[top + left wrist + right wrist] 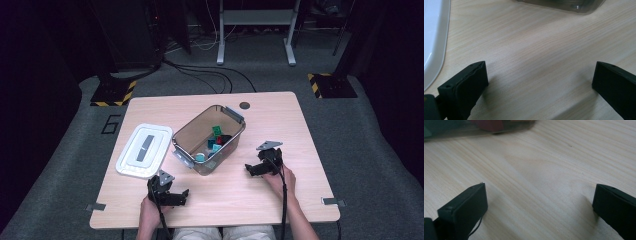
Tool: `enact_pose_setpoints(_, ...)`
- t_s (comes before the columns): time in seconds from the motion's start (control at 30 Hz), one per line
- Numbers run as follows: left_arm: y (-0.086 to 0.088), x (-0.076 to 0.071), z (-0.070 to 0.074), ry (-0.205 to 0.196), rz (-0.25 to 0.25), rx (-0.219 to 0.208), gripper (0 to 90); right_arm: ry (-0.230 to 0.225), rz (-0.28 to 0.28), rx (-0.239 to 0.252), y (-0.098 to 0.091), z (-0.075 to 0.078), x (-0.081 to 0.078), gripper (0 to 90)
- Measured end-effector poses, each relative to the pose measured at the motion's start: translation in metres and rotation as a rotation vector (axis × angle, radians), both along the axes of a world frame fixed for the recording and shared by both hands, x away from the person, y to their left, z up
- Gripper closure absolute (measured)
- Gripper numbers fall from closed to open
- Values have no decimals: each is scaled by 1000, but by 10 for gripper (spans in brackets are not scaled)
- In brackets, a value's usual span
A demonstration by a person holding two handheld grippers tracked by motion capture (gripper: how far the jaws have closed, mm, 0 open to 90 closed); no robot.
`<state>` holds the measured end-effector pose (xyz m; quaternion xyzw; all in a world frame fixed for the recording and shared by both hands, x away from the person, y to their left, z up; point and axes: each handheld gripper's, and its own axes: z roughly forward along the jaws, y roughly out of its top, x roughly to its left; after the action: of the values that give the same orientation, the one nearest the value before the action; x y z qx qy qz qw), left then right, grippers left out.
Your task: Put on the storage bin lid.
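Left gripper [184,196]: held low over the near left part of the table [280,200], jaws spread wide, nothing between them. In the left gripper view [540,80] bare wood lies between the two black jaws; the white lid [434,37] runs along the left edge and the base of the clear bin [564,5] crosses the top edge.

Right gripper [248,169]: held over the near right part of the table, jaws likewise spread wide and holding nothing. In the right gripper view [540,200] the jaws frame bare wood, and the bin's lower wall [474,128] sits at the top edge with coloured pieces blurred behind it.

Clear bin [192,134]: stands open at the table's centre, set diagonally, between the two grippers and beyond them. The right gripper's tips point toward its near right side, close but apart. The left gripper is near its front corner, also apart. Small teal, green and dark pieces [216,140] lie inside, toward the near end.

White lid [144,150]: flat on the table just left of the bin, just beyond the left gripper.

Surface: light wood tabletop with a round dark grommet [244,105] near the far edge.

Room: grey carpet, black cables [200,75] trailing across it, yellow-black hazard-marked stand bases [114,94] at both far corners, a white frame [255,20] behind.
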<state>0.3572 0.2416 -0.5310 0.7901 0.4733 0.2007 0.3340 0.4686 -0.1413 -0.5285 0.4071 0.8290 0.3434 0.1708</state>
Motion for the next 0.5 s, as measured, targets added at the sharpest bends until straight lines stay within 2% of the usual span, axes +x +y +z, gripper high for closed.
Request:
enact_pose_setpoints(0.1,6,1,1,5,-4,13,0,0,-1,1,0,0,0,0)
enact_pose_setpoints(0.23,18,3,3,-1,33,10,4,0,3,2,0,0,0,0)
enact_pose_setpoints(0.5,43,14,16,-10,66,-41,22,-1,3,2,0,0,0,0)
